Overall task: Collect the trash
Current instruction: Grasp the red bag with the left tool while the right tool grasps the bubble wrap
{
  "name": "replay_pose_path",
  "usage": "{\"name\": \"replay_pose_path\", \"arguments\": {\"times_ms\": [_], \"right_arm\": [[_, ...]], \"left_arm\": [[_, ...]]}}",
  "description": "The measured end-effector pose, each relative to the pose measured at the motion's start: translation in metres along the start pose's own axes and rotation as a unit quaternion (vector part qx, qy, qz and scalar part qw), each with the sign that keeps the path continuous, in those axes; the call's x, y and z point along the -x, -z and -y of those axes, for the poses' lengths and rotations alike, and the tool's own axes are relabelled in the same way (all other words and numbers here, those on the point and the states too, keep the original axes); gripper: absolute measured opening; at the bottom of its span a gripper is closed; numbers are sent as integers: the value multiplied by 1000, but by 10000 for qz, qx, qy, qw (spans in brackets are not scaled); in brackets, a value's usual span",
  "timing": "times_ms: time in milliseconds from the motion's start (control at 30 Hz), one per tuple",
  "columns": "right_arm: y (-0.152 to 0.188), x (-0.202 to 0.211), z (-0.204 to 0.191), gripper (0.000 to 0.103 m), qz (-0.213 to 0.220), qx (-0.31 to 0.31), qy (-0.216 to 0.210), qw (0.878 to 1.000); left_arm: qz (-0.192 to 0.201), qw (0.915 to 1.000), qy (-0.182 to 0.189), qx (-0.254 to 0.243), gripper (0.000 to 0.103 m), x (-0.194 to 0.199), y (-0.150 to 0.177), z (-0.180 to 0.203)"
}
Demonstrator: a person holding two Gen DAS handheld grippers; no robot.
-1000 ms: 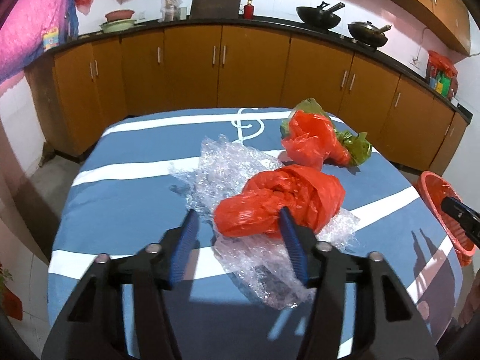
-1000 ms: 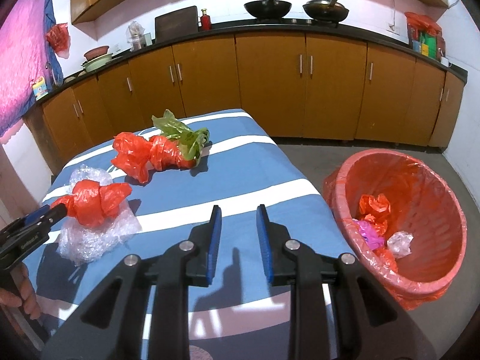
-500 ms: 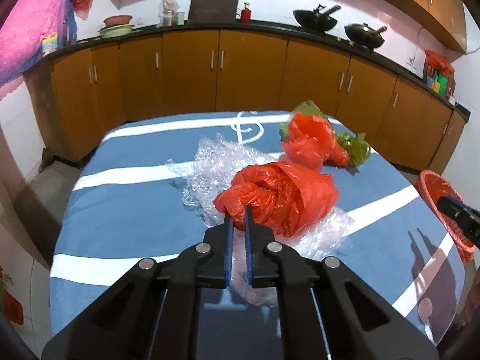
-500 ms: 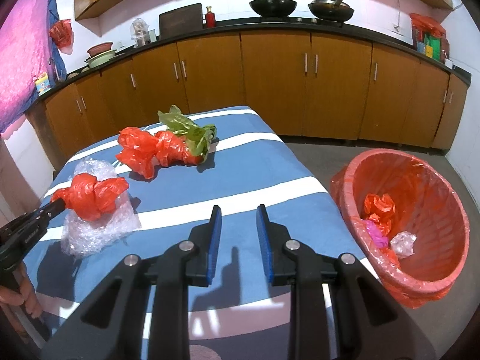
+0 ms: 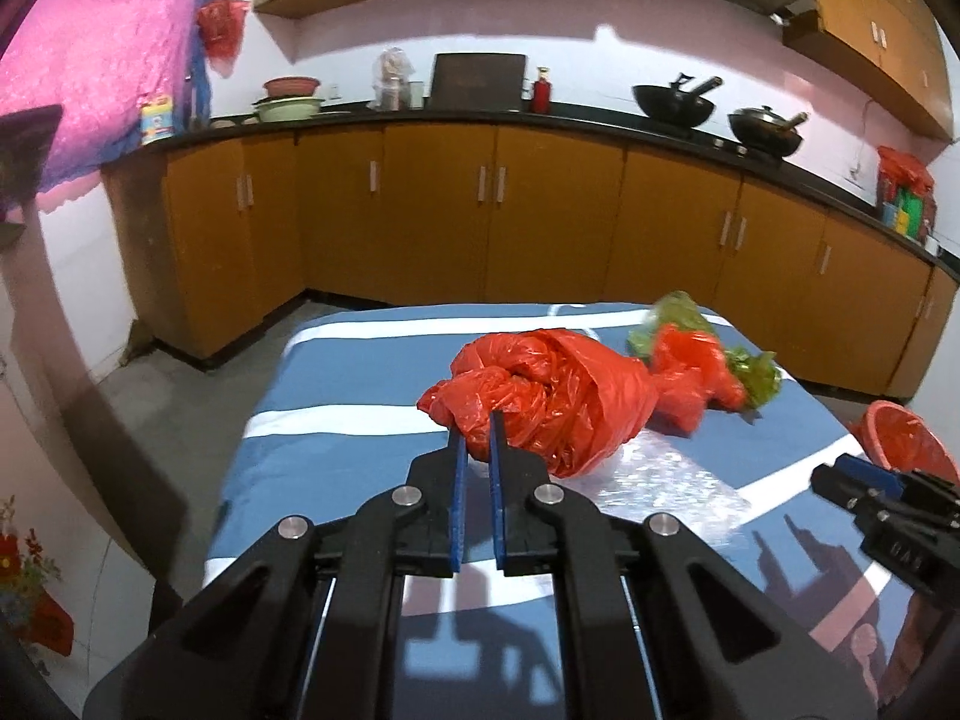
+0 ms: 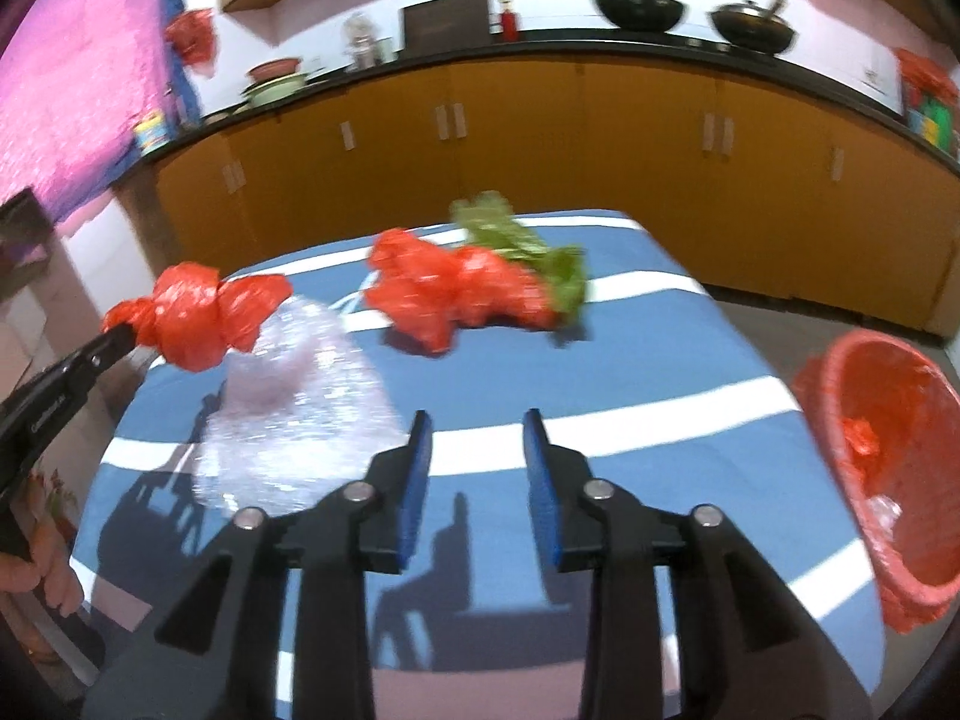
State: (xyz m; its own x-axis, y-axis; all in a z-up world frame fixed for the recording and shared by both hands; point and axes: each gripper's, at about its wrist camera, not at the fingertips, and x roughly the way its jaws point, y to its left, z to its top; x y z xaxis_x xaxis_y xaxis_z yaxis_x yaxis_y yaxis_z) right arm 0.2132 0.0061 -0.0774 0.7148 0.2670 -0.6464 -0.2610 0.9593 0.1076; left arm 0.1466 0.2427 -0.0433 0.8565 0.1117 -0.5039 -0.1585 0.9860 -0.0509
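Note:
My left gripper [image 5: 476, 427] is shut on a knotted red plastic bag [image 5: 543, 396] and holds it lifted above the blue striped table [image 5: 336, 438]. From the right wrist view the same red bag [image 6: 198, 318] hangs off the left gripper [image 6: 117, 336] over a sheet of bubble wrap [image 6: 288, 414]. A second red bag [image 6: 456, 294] with a green bag [image 6: 528, 252] tangled in it lies further back. My right gripper [image 6: 477, 438] hovers over the table with its jaws opening and nothing between them. The red-lined bin [image 6: 888, 468] stands at the right.
Brown kitchen cabinets [image 5: 498, 210] run behind the table, with woks [image 5: 675, 99] and bowls on the counter. The bubble wrap [image 5: 672, 474] lies flat on the table. A person's hand [image 6: 42, 564] holds the left gripper's handle at the lower left.
The left gripper closed on the red bag and lifted it off the bubble wrap. The right gripper swung left toward the table's middle and its jaws widened.

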Motion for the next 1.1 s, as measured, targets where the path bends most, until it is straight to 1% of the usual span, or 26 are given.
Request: {"name": "replay_pose_path", "arguments": {"times_ms": [33,133,200,367,600,633,667,767,867,933,1100], "right_arm": [[-1,-4,-7,36,-34,58,-57,10000],[-2,-18,-26,42,-176,202,-249,9993],[-3,-28,-35,44,-288,256,-311,9988],[-5,-45,-42,49,-474,211,-335,9981],[-2,-66,-42,49,-734,195,-219,9969],[0,-68,-40,45,-783,176,-217,9965],[1,-70,-39,34,-815,158,-217,9963],[1,-74,-35,19,-920,35,-244,9955],[1,-74,-34,11,-904,21,-258,9956],[1,-72,-34,9,-860,65,-236,9960],[0,-60,-31,6,-672,206,-151,9974]], "left_arm": [[3,10000,-47,33,7,0,0,-5],[-8,9997,-191,176,7,0,1,-22],[0,9992,-295,271,7,0,1,-33],[-3,9982,-415,427,7,-1,1,-49],[-61,9976,-461,504,7,-6,4,-55],[-74,9976,-458,509,7,-6,4,-55],[-84,9976,-457,511,7,-6,5,-55],[-110,9975,-462,518,7,-7,6,-56],[-125,9974,-480,519,7,-7,6,-55],[-135,9974,-492,515,7,-7,7,-55],[-151,9973,-505,519,7,-7,6,-53]]}}
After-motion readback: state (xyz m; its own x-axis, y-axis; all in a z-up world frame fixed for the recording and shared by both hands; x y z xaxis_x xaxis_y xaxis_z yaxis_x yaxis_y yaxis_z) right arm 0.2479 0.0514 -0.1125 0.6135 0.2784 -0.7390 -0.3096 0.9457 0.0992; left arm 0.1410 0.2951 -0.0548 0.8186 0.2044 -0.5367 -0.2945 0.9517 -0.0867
